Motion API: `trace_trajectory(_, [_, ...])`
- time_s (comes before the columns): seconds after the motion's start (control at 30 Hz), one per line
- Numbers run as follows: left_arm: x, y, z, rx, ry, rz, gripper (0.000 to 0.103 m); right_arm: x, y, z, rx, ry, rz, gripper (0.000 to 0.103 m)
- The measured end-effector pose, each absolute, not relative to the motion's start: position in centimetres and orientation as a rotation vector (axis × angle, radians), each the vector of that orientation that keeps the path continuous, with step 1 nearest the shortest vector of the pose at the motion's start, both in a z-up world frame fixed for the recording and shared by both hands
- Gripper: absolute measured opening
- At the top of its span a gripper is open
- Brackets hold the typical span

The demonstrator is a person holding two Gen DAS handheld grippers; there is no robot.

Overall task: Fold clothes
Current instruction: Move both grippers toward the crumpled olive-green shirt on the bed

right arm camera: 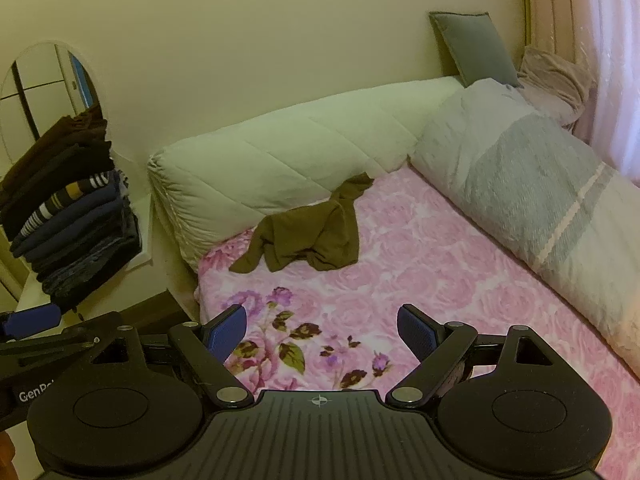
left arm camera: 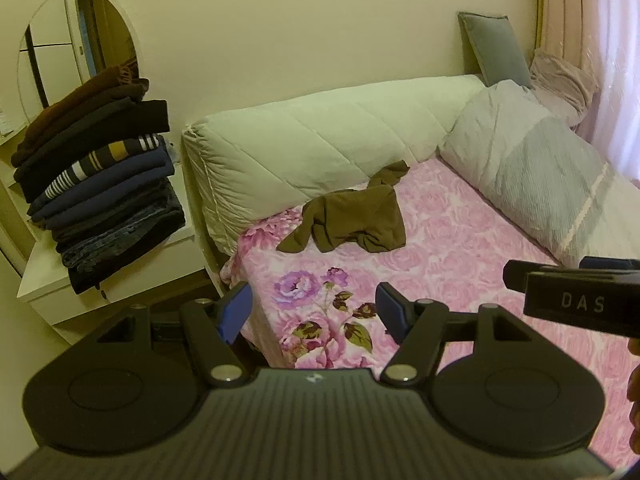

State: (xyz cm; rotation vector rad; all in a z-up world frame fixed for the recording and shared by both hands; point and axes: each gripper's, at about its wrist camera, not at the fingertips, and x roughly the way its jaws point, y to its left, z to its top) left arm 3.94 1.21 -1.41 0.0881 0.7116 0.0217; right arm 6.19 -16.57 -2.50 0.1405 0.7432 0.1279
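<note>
A brown garment [left arm camera: 348, 216] lies crumpled on the floral bedspread [left arm camera: 460, 248], its shape unreadable. Left gripper [left arm camera: 314, 312] and right gripper [right arm camera: 320, 330] gape wide, empty.

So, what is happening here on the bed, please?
A person holds two grippers above the bed. The left gripper and the right gripper are both open and hold nothing. A crumpled brown garment lies unfolded on the pink floral cover, near the headboard. A stack of folded clothes sits on the side table.
</note>
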Motion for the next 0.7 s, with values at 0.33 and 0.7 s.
trace_trajectory(0.33, [7.1,1.2,-1.9,0.095,0.724,0.012,0.065,8.8,-16.7,-3.3,0.146,0.757,0.115,0.085])
trace_trajectory(0.7, [11.0,1.3,-3.1,0.099,0.758,0.015,0.065,12.7,-17.1,-4.3,0.149,0.777,0.118,0.085])
